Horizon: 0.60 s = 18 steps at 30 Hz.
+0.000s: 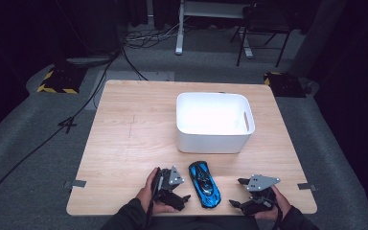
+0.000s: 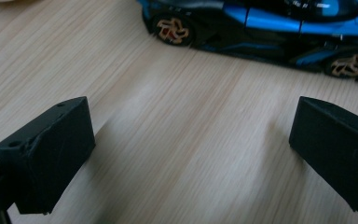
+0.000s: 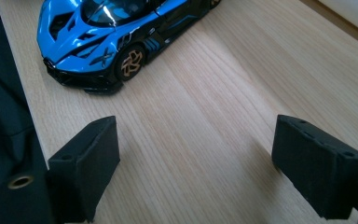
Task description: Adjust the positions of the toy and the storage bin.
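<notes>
- the blue toy car (image 1: 204, 184) lay on the counter (image 1: 134, 139).
- left tool (image 1: 184, 200) beside the car, jaws wide, empty.
- right tool (image 1: 238, 192) beside the car, jaws wide, empty.

high view: above, faces forward-down | gripper views: low, close | shared: toy car (image 1: 204, 184), table (image 1: 134, 139)

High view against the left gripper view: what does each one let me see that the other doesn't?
Seen from the high view alone: the white bin, both hands, the right gripper and the floor cables. Seen from the left gripper view alone: close detail of the car's orange-spoked wheels and the left gripper with jaws wide apart over bare wood. Shared: the blue toy car and the wooden table.
</notes>
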Each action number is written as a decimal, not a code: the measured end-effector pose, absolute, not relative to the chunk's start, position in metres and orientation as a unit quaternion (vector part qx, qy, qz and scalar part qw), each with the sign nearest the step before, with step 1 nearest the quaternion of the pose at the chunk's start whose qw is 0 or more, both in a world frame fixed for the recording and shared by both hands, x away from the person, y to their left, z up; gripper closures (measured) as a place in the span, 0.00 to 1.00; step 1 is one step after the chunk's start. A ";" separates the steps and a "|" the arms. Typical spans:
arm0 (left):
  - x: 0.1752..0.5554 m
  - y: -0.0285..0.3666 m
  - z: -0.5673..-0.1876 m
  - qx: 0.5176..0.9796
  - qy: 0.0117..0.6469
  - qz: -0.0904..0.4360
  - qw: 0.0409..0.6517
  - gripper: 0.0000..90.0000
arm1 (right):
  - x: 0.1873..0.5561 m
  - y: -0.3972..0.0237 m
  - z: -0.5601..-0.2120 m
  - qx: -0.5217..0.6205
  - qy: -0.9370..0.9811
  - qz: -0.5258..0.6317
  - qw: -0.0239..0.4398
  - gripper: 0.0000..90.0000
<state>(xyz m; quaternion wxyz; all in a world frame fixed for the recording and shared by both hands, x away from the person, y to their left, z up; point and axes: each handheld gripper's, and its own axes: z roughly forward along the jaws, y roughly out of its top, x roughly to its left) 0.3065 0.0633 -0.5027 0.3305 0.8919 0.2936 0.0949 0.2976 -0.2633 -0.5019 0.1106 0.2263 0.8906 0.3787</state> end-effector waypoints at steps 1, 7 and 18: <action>0.307 0.060 -0.503 0.892 0.294 0.098 0.330 0.00 | 0.297 -0.262 -0.502 0.226 0.890 0.379 0.113 0.17; 0.308 0.040 -0.502 0.884 0.319 0.104 0.326 0.00 | 0.293 -0.255 -0.502 0.220 0.891 0.380 0.118 0.17; 0.314 0.021 -0.502 0.876 0.337 0.116 0.325 0.00 | 0.281 -0.252 -0.502 0.210 0.891 0.384 0.119 0.18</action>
